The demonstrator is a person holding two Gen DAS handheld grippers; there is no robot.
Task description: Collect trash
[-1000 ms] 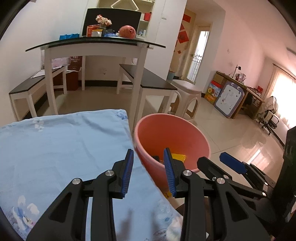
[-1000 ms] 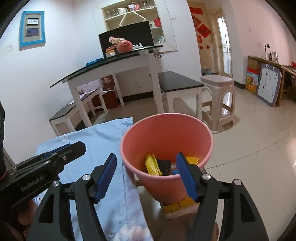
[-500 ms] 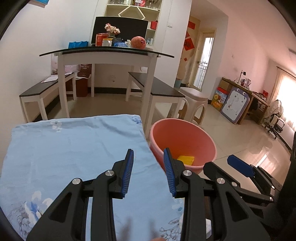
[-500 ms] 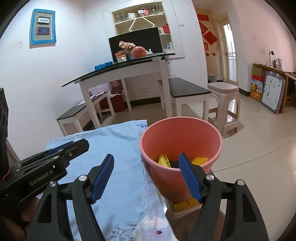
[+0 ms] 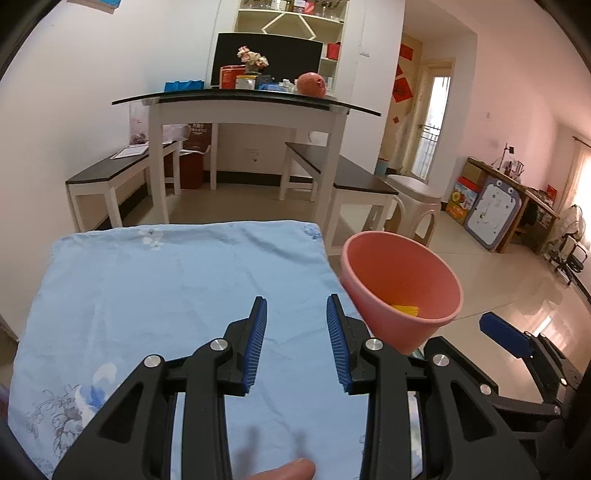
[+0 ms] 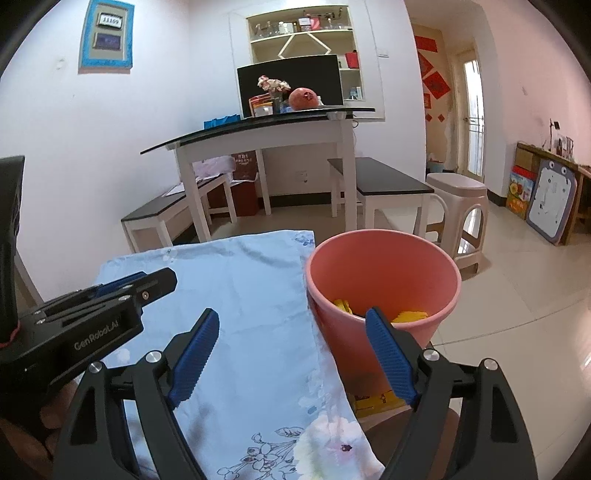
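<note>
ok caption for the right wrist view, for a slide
Open right gripper before a pink bin holding yellow trash.

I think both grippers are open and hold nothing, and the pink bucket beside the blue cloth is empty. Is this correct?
Not quite. The pink bucket is not empty: the right wrist view shows yellow wrappers and something dark inside it. The rest holds: the left gripper and the right gripper are both open with nothing between their fingers, and the bucket stands beside the blue cloth.

A home's living and dining room is showing here: a glass-topped dining table (image 5: 243, 99) with benches (image 5: 118, 173) is standing far back, wall shelves (image 6: 303, 33) above, a plastic stool (image 6: 458, 206) right.
</note>
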